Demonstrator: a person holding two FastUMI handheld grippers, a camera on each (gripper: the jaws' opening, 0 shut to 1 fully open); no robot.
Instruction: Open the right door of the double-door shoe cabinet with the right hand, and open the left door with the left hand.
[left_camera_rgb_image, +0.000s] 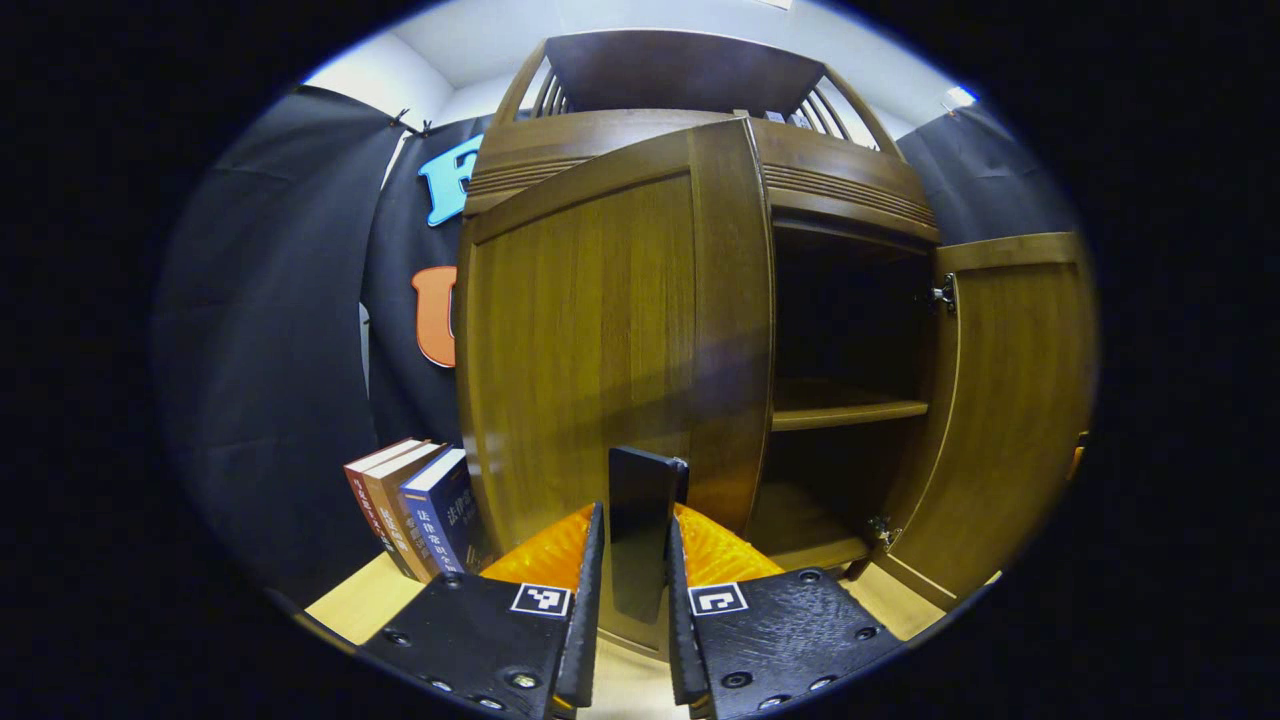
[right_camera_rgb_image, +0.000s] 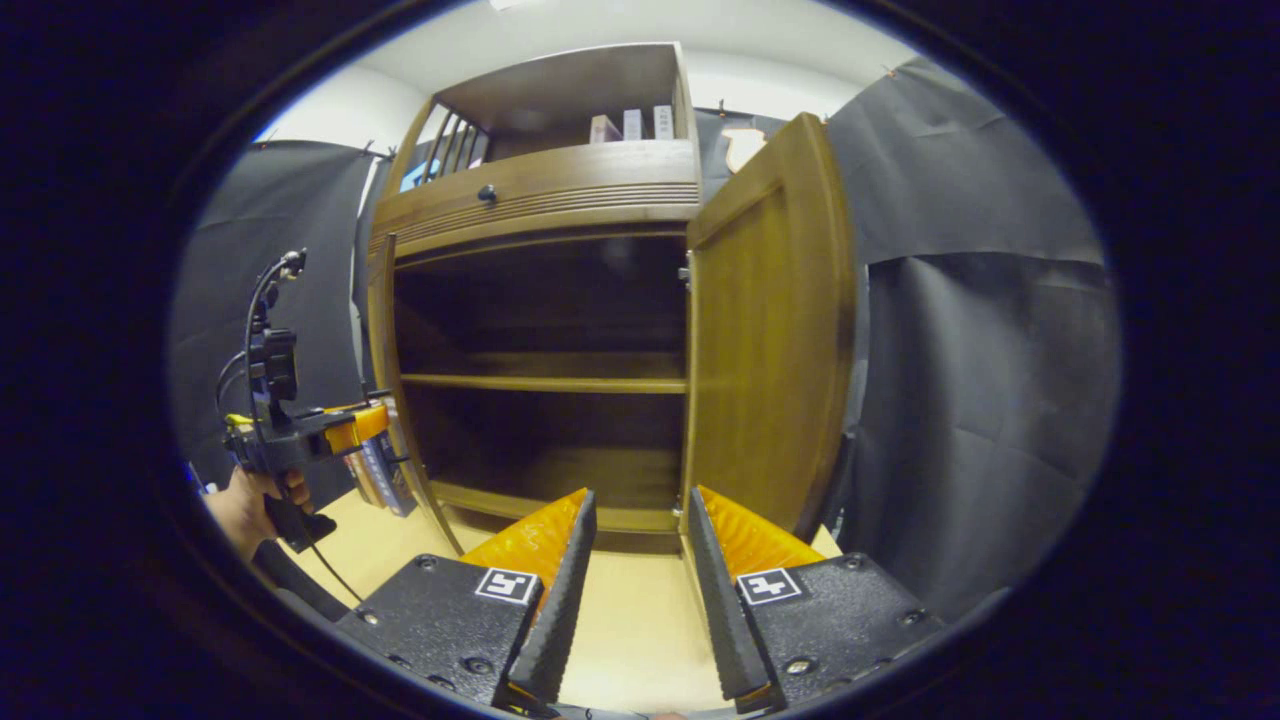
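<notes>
Gripping the flat dark handle (left_camera_rgb_image: 640, 500) of the wooden left door (left_camera_rgb_image: 590, 340), left gripper (left_camera_rgb_image: 636, 560); right gripper (right_camera_rgb_image: 636, 545) parted

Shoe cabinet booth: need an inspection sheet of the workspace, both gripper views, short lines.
Surface: pale wooden floor board, bare in front of the cabinet.
Job's things: shoe cabinet; right door swung wide; left door partly open; shelves look bare.
Clutter: books standing left of the cabinet; small boxes on its top shelf.
Grippers: left gripper closed on the left door's dark handle; right gripper open, holding nothing.
Cables: black leads on the left gripper.
Surroundings: black cloth wall.
</notes>
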